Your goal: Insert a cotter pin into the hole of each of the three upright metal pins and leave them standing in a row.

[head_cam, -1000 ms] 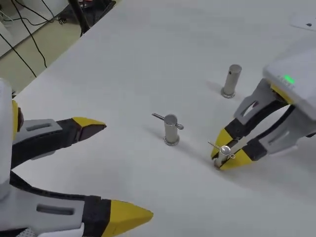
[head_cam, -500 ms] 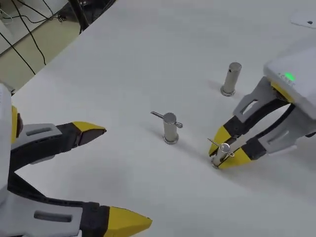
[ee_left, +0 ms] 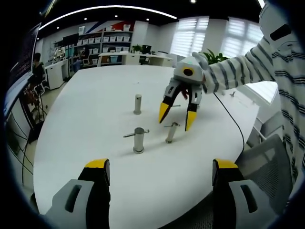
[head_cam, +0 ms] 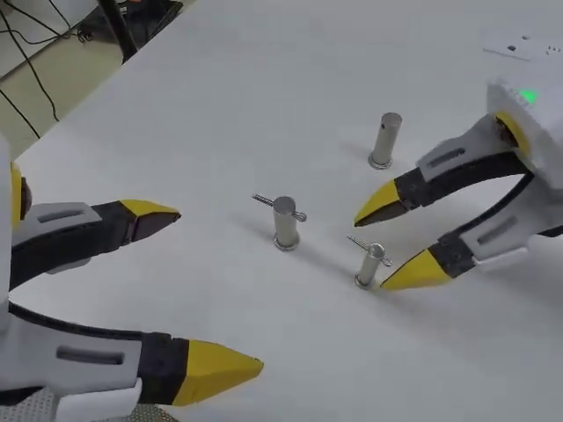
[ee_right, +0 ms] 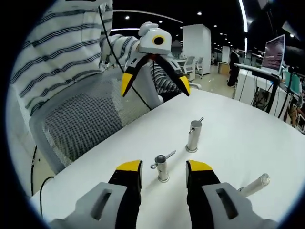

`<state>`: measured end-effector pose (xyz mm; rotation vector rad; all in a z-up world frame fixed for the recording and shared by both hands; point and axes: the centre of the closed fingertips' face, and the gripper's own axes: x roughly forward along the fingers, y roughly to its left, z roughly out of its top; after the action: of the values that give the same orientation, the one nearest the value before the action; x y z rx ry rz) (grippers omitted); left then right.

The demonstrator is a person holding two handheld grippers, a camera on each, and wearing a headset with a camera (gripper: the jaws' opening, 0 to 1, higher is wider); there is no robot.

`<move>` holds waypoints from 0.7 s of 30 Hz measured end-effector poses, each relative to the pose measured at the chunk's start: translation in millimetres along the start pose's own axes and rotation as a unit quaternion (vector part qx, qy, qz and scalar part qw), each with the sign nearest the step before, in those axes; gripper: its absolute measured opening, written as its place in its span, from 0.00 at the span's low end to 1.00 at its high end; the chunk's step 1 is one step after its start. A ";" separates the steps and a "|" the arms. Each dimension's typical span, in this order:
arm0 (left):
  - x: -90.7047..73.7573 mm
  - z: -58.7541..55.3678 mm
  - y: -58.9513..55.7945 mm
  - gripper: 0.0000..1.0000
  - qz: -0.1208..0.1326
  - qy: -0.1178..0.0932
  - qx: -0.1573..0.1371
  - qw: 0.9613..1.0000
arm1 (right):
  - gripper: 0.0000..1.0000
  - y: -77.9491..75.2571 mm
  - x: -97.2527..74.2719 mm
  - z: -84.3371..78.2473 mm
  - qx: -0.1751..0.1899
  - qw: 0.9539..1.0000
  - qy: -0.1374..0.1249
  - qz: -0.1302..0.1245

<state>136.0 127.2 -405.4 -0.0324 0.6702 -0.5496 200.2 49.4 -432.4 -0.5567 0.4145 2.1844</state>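
Right gripper [head_cam: 375,249] had let go: its jaws, clamped on the nearest metal pin [head_cam: 368,269] half a second before, now stood spread either side of it. The pin was upright with its cotter pin [head_cam: 359,243] through it, well in from the table [head_cam: 264,88] edge. The middle pin [head_cam: 284,225] was also fitted; the far pin [head_cam: 384,141] looked bare, likely next. Left gripper [head_cam: 214,288] spread, empty.

Brushed-metal pins [head_cam: 284,221] stand on a smooth matt table [head_cam: 264,105].

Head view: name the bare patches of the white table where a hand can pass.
Free: the white table beyond the plain upright metal pin, and the strip between the open left tongs and the middle cotter-pinned metal pin. Crowded: the nearest cotter-pinned pin, flanked by the open right tongs.
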 end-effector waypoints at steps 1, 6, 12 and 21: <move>-0.6 1.6 -0.5 0.87 -0.003 -0.005 -0.003 1.000 | 0.38 1.7 -1.3 3.4 0.013 1.000 -0.008 -0.007; -6.0 9.5 -4.4 0.87 -0.017 -0.025 -0.006 1.000 | 0.47 9.6 -8.4 12.7 0.063 0.996 -0.028 -0.053; -12.1 16.5 -3.8 0.88 -0.026 -0.040 0.000 0.999 | 0.59 20.2 -13.8 24.2 0.123 0.984 -0.062 -0.109; -20.0 22.5 -1.9 0.88 -0.041 -0.065 0.007 0.997 | 0.69 32.9 -18.9 31.4 0.184 0.959 -0.103 -0.190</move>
<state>135.6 132.2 -375.7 -0.0821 0.5404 -0.6248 177.1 32.0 -392.5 -0.1798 0.5371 1.7191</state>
